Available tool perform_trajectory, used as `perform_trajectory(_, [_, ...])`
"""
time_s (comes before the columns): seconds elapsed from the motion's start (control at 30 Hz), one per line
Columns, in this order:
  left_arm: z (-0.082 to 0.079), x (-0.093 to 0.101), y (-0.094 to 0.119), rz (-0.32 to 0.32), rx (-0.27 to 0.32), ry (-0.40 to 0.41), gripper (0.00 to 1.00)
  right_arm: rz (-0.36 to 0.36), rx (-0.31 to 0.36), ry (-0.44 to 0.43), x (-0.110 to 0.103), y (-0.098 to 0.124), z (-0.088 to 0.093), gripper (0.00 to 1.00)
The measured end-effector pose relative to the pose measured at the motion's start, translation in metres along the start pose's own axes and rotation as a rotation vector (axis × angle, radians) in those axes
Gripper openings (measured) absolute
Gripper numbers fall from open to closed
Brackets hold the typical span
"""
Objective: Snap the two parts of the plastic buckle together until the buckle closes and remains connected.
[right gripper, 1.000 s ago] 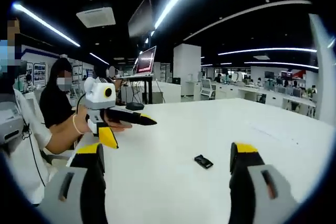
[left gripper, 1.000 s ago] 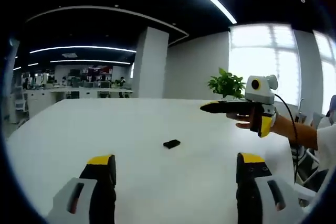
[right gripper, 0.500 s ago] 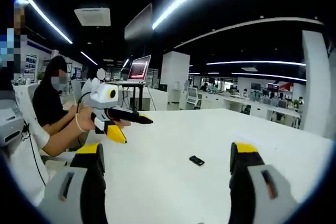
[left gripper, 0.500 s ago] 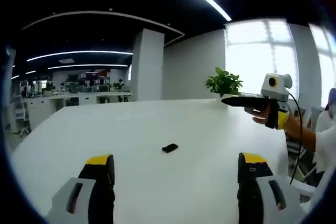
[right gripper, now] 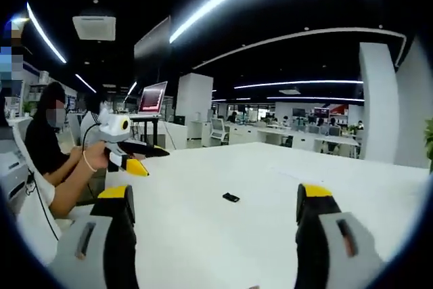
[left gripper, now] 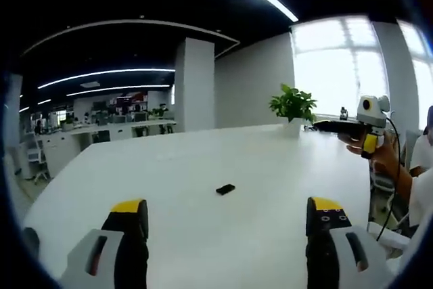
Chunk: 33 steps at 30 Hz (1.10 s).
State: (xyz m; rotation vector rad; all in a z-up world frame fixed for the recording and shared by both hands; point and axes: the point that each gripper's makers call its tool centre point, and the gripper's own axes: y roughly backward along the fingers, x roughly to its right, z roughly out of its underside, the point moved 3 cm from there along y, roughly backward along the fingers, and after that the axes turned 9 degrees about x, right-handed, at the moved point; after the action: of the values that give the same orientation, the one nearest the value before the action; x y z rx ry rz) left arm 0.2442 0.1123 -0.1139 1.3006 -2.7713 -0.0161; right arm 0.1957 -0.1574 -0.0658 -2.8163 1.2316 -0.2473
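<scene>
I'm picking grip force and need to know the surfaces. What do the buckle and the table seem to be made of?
The buckle looks like black plastic, as the task names it; it is too small to judge its finish. The table looks like a smooth white laminate or painted top, with a soft matte sheen and no grain, though the exact material stays open.

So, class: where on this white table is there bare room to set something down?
Nearly everywhere: the white table is bare around the small black buckle at its middle. Widest patches lie between buckle and each open tool. Busier by the plant at the far edge.

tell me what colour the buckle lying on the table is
Black. The buckle lies on the white table, clearest in the left gripper view.
</scene>
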Motion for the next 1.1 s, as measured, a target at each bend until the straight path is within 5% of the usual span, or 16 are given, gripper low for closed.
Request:
perform_trajectory(0.43, [0.000,0.001,0.030,-0.020,0.050,-0.004,0.98,0.100,0.011,0.003,-0.013,0.041,0.002,1.00])
perform_trajectory(0.87, [0.013,-0.003,0.065,-0.093,0.044,0.019,0.96,0.124,0.033,-0.052,-0.016,0.057,0.018,1.00])
perform_trajectory(1.1, [0.015,-0.007,0.081,-0.106,0.065,0.021,0.96,0.155,-0.013,-0.016,-0.021,0.063,0.028,1.00])
